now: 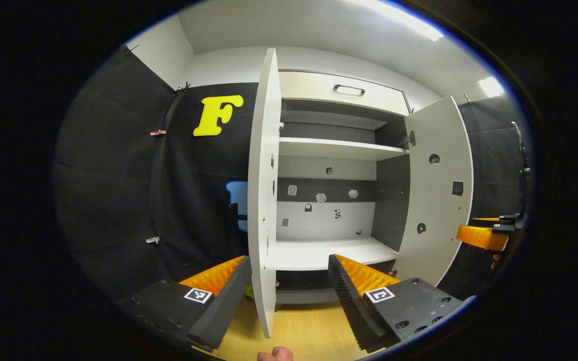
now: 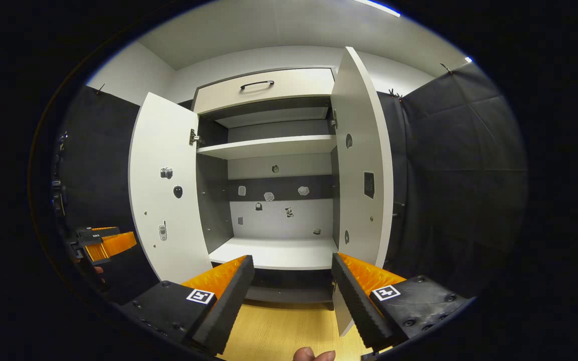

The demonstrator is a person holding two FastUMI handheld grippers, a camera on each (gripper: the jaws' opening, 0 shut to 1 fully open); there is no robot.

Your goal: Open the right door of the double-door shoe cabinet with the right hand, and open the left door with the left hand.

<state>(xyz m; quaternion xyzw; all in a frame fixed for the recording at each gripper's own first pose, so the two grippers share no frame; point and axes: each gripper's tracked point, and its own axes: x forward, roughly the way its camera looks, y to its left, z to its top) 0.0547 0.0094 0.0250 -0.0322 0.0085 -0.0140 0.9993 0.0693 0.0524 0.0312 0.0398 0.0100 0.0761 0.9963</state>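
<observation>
The double-door shoe cabinet (image 1: 329, 150) stands ahead with both doors swung out. In the left gripper view the left door (image 1: 264, 200) is edge-on and rises between the spread fingers of my left gripper (image 1: 288, 258), nearer the left finger; the jaws are open and do not press on it. The right door (image 1: 439, 190) stands wide, and my right gripper (image 1: 484, 235) shows beyond it. In the right gripper view my right gripper (image 2: 292, 256) is open and holds nothing. The right door (image 2: 364, 165) runs down beside its right finger; the left door (image 2: 168, 190) and my left gripper (image 2: 103, 243) are farther left.
A shut drawer with a dark handle (image 1: 349, 89) tops the cabinet. Inside are a white shelf (image 2: 269, 146), a bottom board (image 2: 279, 253) and small stickers on the back panel. Pale wooden floor (image 2: 279, 326) lies below. Black cloth walls flank both sides.
</observation>
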